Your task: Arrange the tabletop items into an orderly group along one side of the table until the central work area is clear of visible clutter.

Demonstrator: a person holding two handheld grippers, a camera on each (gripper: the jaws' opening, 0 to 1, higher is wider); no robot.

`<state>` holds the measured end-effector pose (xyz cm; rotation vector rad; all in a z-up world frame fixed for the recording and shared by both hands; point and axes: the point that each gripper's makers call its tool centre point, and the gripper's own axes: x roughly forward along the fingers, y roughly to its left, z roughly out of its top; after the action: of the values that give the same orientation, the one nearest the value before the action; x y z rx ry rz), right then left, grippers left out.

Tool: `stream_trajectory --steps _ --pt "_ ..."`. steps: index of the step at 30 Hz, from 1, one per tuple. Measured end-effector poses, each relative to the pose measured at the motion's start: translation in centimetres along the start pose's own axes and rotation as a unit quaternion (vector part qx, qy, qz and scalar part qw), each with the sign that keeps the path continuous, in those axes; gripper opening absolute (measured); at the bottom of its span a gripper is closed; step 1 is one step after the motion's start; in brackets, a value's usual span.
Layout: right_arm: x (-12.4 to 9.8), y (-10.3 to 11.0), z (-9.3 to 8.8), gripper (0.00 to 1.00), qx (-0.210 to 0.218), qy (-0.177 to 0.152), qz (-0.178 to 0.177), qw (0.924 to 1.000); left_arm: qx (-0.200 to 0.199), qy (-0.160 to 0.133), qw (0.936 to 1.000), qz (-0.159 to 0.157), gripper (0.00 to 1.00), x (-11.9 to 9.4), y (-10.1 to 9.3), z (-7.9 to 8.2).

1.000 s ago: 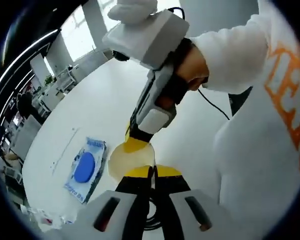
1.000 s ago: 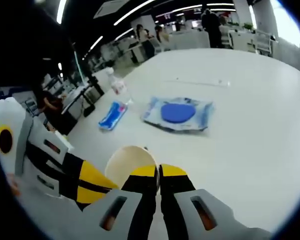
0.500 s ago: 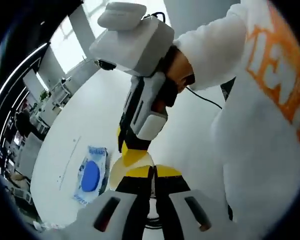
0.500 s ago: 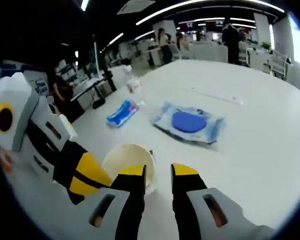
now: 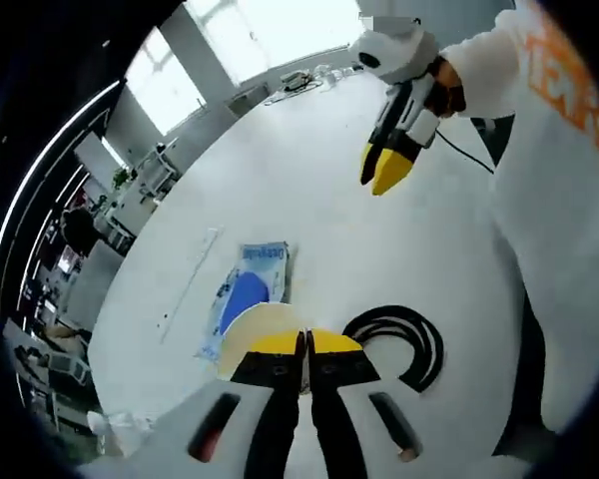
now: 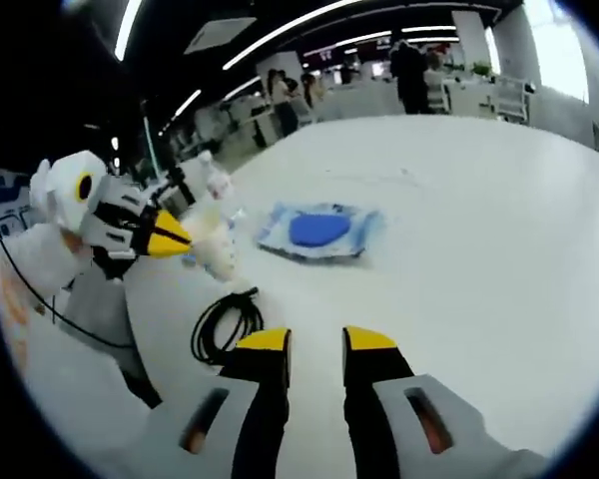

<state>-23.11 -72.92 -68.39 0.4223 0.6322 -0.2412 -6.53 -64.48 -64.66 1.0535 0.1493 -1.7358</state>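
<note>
sleeve [image 5: 569, 90]: orange letters, cut off, unreadable | wipes pack [image 5: 248, 289]: print illegible

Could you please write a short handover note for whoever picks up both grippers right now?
Left gripper: shut on the rim of the cream paper cup, held above the white table.
Right gripper: open, empty, pulled away from the cup.
Blue-and-white wet-wipes pack lies mid-table; coiled black cable lies nearer the person; clear plastic bottle stands beyond the cup.
Done: cup picked up.
Left: set the cup, pack and cable along one side.
</note>
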Motion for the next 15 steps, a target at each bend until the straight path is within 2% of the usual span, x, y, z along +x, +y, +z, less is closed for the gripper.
stream_trajectory --steps 5,9,13,15 --pt "-1.0 -1.1 -1.4 0.16 0.021 0.003 -0.014 0.9997 -0.034 -0.002 0.9988 0.036 0.0 0.0 4.6 -2.0" --pt "-1.1 -1.2 -1.6 0.16 0.029 0.006 -0.018 0.9994 -0.078 -0.004 0.9944 0.071 0.0 0.2 8.6 -3.8" --pt "-0.4 -0.8 -1.4 0.16 0.03 0.009 -0.014 0.9994 -0.107 -0.006 0.9907 0.084 0.0 0.8 10.9 -4.8" --pt "0.0 -0.6 -1.1 0.16 0.026 0.01 -0.01 0.9996 -0.109 -0.006 0.9901 0.088 0.0 1.2 11.5 -5.0"
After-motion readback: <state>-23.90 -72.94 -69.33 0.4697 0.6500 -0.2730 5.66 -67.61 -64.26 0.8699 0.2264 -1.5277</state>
